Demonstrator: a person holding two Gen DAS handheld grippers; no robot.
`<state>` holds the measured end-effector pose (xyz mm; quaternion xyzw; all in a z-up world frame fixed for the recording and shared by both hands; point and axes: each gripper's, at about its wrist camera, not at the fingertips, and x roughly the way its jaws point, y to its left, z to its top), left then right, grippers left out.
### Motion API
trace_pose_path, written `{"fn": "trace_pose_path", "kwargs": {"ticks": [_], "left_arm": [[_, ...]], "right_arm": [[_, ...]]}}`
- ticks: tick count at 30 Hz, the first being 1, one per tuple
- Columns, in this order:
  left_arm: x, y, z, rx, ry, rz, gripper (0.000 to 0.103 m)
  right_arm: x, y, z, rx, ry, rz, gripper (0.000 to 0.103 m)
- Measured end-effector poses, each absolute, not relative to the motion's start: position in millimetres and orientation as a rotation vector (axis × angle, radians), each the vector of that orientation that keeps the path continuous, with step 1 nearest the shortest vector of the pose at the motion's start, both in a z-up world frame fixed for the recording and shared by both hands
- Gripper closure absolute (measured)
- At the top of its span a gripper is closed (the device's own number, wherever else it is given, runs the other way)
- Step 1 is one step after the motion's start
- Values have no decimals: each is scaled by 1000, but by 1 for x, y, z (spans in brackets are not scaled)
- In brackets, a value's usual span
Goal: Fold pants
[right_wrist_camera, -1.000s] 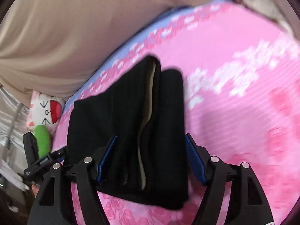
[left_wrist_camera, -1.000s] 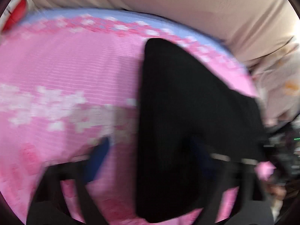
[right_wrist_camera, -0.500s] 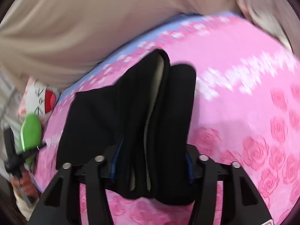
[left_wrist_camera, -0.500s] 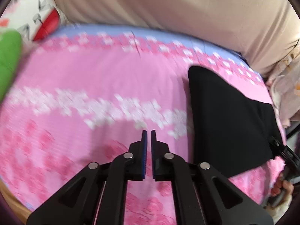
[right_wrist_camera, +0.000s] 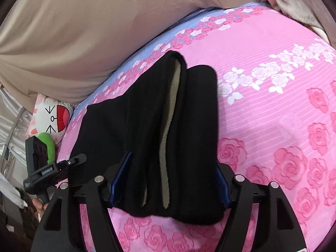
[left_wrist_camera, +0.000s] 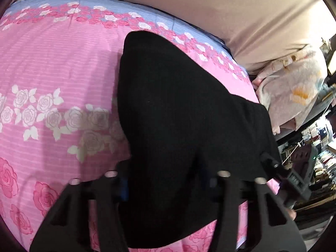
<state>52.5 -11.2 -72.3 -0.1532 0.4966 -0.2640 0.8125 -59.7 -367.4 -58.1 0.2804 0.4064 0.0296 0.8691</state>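
Note:
The black pants lie folded into a thick bundle on the pink rose-print bed cover. In the right wrist view the pants show stacked layers with a beige fleece lining at the near end. My left gripper is open, its jaws spread around the near edge of the bundle. My right gripper is open too, its blue-padded fingers on either side of the near folded end. The left gripper body also shows at the left of the right wrist view.
A beige quilt runs along the far side of the bed. A floral pillow and cluttered shelves lie to the right. A white cartoon plush and a green item sit at the left bed edge.
My left gripper was shut over bare bed cover half a second ago; now it is open around the pants. My right gripper has opened wider around the bundle's end.

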Motion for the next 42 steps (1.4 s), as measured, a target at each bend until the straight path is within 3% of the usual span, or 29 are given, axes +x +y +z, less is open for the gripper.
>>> {"fn": "trace_pose_path", "kwargs": {"ticks": [1,3,8,11,12,13,17,21,24,25,26,27,28,31,33,36,42], "left_arm": [[51,-8,-67,-325,1047,-561,84],[44,9,-41,-345,997,-586,86],[10,42,-1,-224,960,-538,84],[7,54,-35,-180,1074,-443,74],[7,57,-54,-168,1117,-402,66],[3,62,-61,-187,1117,-374,53],[-16,74,-35,-85,963,-187,46],[-23,67,-6,13,817,-52,19],[-20,55,-3,40,778,-16,15],[-17,50,-4,58,775,0,14],[-10,44,-3,70,778,14,14],[-10,40,-5,88,779,29,14],[-11,39,-6,99,779,32,14],[-11,34,-11,121,782,27,13],[-6,28,-22,159,786,54,13],[4,20,-43,218,808,107,13],[6,22,-45,220,811,122,11]], "right_arm": [[-58,-366,-58,599,848,82,60],[-60,-359,-44,620,827,133,66],[-72,-324,-9,600,805,283,65],[-69,-306,-40,541,909,256,51],[-70,-304,-52,514,954,197,41],[-74,-307,-59,532,965,172,42],[-91,-318,-20,512,845,121,40],[-60,-317,14,416,777,119,36],[-1,-304,-7,375,882,147,35],[11,-302,-15,371,910,146,39],[24,-299,-25,373,941,143,52],[29,-297,-28,383,953,155,75],[29,-292,-24,413,946,194,77],[2,-283,24,351,788,203,81],[-4,-290,27,338,763,179,77],[17,-304,-30,248,968,-14,74],[-35,-292,30,372,730,139,74]]}}
